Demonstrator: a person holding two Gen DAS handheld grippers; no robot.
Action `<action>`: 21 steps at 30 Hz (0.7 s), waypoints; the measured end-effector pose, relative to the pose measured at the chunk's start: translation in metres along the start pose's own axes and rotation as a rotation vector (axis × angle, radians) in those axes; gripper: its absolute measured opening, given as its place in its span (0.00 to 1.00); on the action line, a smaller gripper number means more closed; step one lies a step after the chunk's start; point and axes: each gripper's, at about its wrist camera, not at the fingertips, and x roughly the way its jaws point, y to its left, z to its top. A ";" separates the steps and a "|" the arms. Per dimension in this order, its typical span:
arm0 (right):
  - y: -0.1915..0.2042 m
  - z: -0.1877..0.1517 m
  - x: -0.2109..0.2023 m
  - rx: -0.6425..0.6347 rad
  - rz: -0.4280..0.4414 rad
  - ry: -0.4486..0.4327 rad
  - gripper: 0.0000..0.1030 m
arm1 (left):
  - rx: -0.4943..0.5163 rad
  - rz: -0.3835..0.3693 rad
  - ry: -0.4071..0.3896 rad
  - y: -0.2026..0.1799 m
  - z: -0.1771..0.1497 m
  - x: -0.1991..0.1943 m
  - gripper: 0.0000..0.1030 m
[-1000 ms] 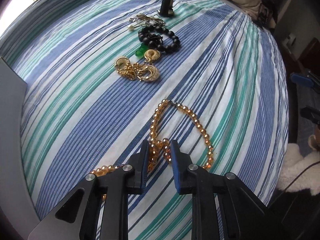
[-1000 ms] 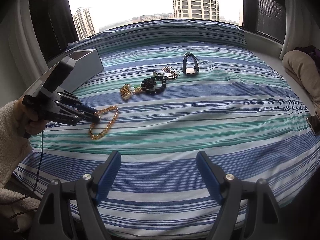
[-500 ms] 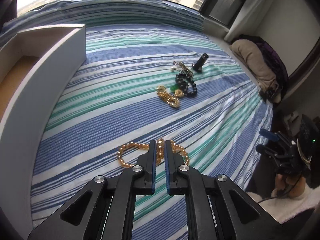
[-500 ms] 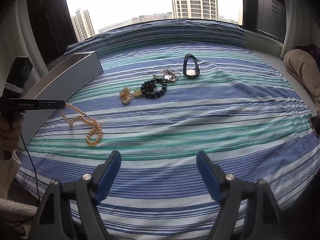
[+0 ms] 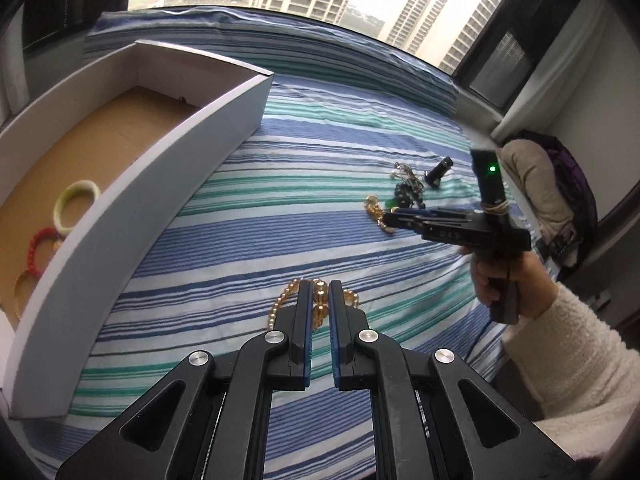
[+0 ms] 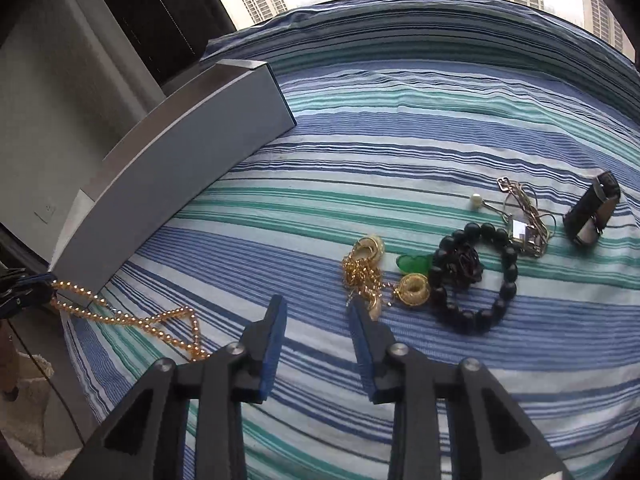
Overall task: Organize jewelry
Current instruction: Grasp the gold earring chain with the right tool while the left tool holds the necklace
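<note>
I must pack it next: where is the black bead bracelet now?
In the right wrist view the black bead bracelet lies right of centre on the striped bedcover, touching the gold hoop earrings.

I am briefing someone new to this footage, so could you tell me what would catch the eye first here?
The amber bead necklace stands out, pinched in the left gripper and trailing across the striped bedspread. Beside it, the open white box already holds bangles. The open right gripper hovers near the gold chain and black bead bracelet.
</note>
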 end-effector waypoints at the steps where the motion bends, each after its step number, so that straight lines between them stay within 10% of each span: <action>1: -0.002 0.007 0.013 -0.005 -0.010 0.030 0.32 | -0.017 -0.006 -0.005 0.001 -0.001 -0.002 0.05; 6: 0.003 0.024 0.043 -0.070 -0.142 0.067 0.29 | -0.047 -0.024 -0.039 0.001 -0.004 -0.014 0.05; 8: 0.006 0.027 0.046 -0.082 -0.177 0.086 0.10 | -0.052 -0.026 -0.050 0.001 -0.001 -0.019 0.05; 21: 0.050 0.055 -0.059 -0.110 -0.018 0.012 0.01 | -0.088 0.015 -0.153 0.000 0.025 -0.091 0.05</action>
